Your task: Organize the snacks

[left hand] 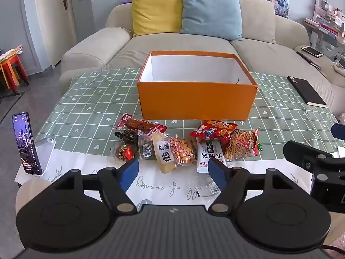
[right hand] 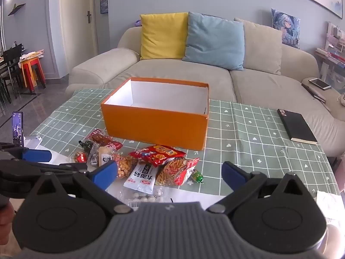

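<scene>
An open orange box (left hand: 197, 100) with a white inside stands on the green checked tablecloth; it also shows in the right wrist view (right hand: 155, 125). In front of it lies a pile of snack packets: a red chip bag (left hand: 213, 129) (right hand: 158, 153), a bag of orange sticks (left hand: 241, 145) (right hand: 176, 169), a white packet (left hand: 208, 155) (right hand: 142, 178), a peanut bag (left hand: 183, 150), a yellow packet (left hand: 165, 155) and a dark red strip packet (left hand: 140, 125). My left gripper (left hand: 172, 172) is open and empty just before the pile. My right gripper (right hand: 170, 172) is open and empty, near the pile's right side.
A phone (left hand: 25, 143) stands on a stand at the table's left. A black notebook (left hand: 306, 90) (right hand: 296, 126) lies at the right. A white printed paper (left hand: 172, 185) lies under the grippers. A beige sofa (left hand: 176, 43) with cushions sits behind the table.
</scene>
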Demonstrator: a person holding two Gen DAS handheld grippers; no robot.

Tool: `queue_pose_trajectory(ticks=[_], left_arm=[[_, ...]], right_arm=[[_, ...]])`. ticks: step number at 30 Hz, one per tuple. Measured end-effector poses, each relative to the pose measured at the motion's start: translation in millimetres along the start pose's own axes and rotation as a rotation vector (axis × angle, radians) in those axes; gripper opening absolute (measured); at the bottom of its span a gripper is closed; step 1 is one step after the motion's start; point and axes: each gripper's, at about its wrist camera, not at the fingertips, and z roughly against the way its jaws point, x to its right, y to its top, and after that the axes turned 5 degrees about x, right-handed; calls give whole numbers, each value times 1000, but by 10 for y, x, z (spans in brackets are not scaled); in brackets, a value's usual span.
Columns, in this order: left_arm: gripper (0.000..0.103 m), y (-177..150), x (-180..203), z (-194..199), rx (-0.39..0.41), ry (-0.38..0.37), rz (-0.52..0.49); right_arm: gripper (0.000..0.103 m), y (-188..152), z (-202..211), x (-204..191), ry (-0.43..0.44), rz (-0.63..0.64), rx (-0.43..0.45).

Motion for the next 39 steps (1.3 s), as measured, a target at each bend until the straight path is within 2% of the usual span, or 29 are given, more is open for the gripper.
queue_pose_trajectory(ticks=[39], left_arm=[[87, -22, -12, -22, -14, 0, 5]], right_arm=[[99, 8, -43, -13, 0, -4, -25]])
